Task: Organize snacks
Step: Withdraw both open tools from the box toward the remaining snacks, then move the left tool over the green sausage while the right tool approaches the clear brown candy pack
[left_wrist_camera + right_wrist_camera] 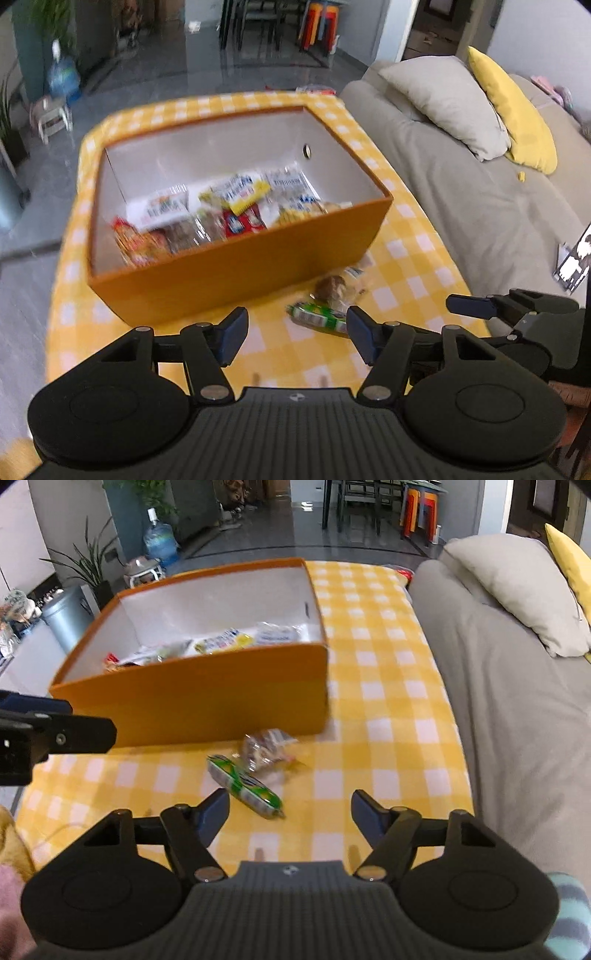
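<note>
An orange box (236, 258) (207, 698) with a white inside stands on the yellow checked table and holds several snack packets (229, 206) (221, 642). In front of it on the cloth lie a green snack tube (319, 319) (243, 786) and a clear packet with a brown snack (334, 290) (264, 751). My left gripper (295, 332) is open and empty, just in front of the box, with the green tube by its right finger. My right gripper (288, 816) is open and empty, hovering just short of the green tube. The right gripper also shows at the right edge of the left wrist view (509, 306).
The table (384, 686) is covered by a yellow and white checked cloth. A grey sofa (517, 701) with a grey pillow (447, 103) and a yellow pillow (513, 110) runs along its right side. A water bottle (159, 539), plants and stools stand on the floor beyond.
</note>
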`<state>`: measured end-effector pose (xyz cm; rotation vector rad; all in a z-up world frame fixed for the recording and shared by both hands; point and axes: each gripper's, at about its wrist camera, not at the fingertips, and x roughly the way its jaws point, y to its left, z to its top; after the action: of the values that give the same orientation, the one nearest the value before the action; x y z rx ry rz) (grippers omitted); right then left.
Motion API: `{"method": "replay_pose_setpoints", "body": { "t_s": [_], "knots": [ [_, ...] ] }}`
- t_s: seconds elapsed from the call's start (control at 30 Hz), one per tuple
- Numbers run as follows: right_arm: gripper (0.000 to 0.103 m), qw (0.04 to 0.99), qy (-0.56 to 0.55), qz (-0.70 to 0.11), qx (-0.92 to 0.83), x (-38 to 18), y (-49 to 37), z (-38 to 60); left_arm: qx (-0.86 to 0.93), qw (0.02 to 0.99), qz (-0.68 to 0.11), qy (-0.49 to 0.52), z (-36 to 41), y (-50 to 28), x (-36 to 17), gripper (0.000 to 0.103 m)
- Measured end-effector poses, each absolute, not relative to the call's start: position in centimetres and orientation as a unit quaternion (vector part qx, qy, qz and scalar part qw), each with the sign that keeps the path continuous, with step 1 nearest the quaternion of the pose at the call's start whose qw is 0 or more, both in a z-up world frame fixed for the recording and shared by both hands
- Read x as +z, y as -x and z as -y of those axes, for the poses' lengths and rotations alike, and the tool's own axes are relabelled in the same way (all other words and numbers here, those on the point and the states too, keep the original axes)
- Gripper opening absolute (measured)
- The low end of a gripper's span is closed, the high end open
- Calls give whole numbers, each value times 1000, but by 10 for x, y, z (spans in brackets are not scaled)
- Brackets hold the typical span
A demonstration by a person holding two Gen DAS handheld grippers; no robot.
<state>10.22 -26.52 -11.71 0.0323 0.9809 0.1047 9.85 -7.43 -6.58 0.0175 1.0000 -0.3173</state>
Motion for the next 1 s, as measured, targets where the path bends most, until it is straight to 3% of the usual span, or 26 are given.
{"method": "replay_pose_setpoints", "body": {
  "t_s": [0.13, 0.37, 0.63, 1.0],
  "knots": [
    [61, 883, -8, -468, 42, -123, -106, 271, -142, 850, -506, 40, 79, -111, -85, 65],
    [50, 879, -22, -476, 24, -138, -114, 290, -142, 827, -538, 85, 96, -128, -122, 64],
    [48, 870, -67, -488, 0, -150, -122, 310, -105, 811, -564, 115, 118, -143, -157, 71],
    [48, 862, -88, -499, 11, -161, -126, 314, -74, 807, -581, 74, 126, -154, -173, 72]
  ]
}}
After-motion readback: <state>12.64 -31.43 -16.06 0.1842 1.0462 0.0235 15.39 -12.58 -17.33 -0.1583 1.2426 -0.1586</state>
